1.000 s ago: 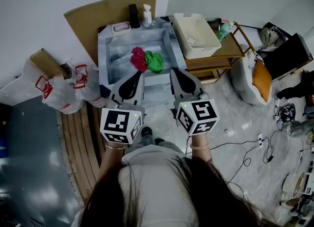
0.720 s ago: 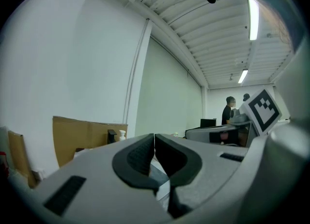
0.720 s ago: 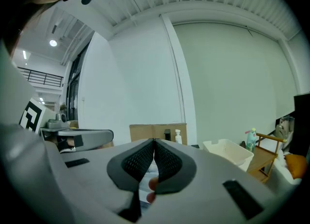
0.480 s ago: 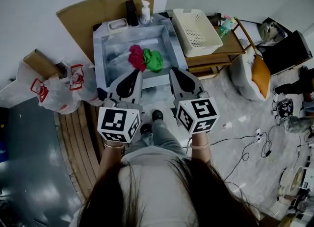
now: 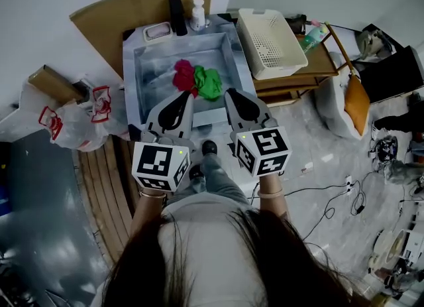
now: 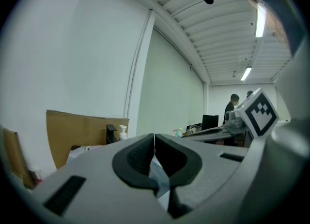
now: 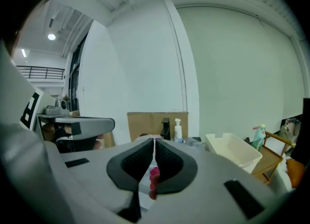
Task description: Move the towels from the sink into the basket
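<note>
A crumpled red towel [image 5: 183, 75] and a green towel [image 5: 209, 82] lie side by side in the steel sink [image 5: 147, 70]. The white slatted basket [image 5: 270, 42] stands on the wooden table right of the sink. My left gripper [image 5: 188, 94] hovers at the sink's near rim, jaws shut and empty, tips touching in the left gripper view [image 6: 154, 135]. My right gripper [image 5: 227, 91] is beside it, just short of the green towel, also shut and empty. Through its jaws [image 7: 154, 141] a sliver of red towel [image 7: 154, 173] shows, with the basket [image 7: 234, 150] to the right.
A soap dish [image 5: 158, 32], a dark tap [image 5: 177, 15] and a pump bottle [image 5: 197, 14] line the sink's back edge against a cardboard sheet [image 5: 118, 10]. Plastic bags [image 5: 73, 117] sit left of the sink. A spray bottle [image 5: 316, 36] stands on the table; cables cross the floor at right.
Both grippers have moved forward and lower toward the sink, their tips now over its near rim. The towels have not moved and both pairs of jaws stay shut.
</note>
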`<state>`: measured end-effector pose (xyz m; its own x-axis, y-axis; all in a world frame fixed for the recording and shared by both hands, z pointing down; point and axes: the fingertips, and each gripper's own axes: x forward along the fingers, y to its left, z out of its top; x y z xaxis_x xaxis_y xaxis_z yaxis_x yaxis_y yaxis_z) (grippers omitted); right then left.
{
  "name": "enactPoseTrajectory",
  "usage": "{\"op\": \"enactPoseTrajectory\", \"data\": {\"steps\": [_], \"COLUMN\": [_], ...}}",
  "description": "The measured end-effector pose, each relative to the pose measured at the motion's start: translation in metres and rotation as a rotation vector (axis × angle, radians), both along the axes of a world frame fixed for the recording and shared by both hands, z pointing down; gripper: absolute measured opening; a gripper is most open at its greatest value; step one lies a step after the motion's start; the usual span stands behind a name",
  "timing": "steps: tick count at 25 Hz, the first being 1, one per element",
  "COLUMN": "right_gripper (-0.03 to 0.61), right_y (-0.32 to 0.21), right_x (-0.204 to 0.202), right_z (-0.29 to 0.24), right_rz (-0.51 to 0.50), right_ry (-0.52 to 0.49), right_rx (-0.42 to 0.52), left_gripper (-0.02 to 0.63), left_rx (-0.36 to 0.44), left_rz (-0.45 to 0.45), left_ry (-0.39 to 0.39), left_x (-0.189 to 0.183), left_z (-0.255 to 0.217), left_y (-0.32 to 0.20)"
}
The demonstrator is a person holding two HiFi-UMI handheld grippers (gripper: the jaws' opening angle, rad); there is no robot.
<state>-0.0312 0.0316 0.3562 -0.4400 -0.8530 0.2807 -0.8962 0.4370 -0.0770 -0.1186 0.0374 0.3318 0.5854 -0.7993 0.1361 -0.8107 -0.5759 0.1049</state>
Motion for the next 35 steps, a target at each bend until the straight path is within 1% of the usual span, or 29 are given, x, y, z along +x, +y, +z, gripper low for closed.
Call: {"op": "enactPoseTrajectory", "data": {"steps": [4,8,13,23,28,35], "right_gripper": [0.028,0.028,0.029,0.034,0.078,0.126], "right_y": [-0.022,-0.043,-0.068,-0.104,-0.121,-0.138], "right_x": [0.001,0.002,0.0,-0.002,-0.007,-0.015], "right_z": [0.012,0.028,0.05,0.097,0.12,0.164], "right_rz": [-0.029,-0.061,-0.123,-0.234,-0.286,-0.375], "right_ry": [0.011,0.036,0.081,0.179,0.203,0.276], "right_rx": [-0.026,-0.061,-0.1,-0.182,-0.22,-0.3], "left_gripper": [0.009,0.009,0.009,0.009,0.009,0.009], "left_rx": [-0.009,-0.01,-0.031,-0.037,-0.051,-0.065], "left_rz": [-0.013,-0.011,-0.014,-0.042,-0.062,-0.089], "left_ry": [0.003,-0.037,-0.027,-0.016,-0.023,-0.026], "left_x": [0.006,0.016,0.024,0.034,0.034,0.033], "left_z": [0.005,0.011,0.017,0.023,0.028,0.033], "left_y": [-0.022,-0.039,-0.061,-0.098,-0.114,-0.132]}}
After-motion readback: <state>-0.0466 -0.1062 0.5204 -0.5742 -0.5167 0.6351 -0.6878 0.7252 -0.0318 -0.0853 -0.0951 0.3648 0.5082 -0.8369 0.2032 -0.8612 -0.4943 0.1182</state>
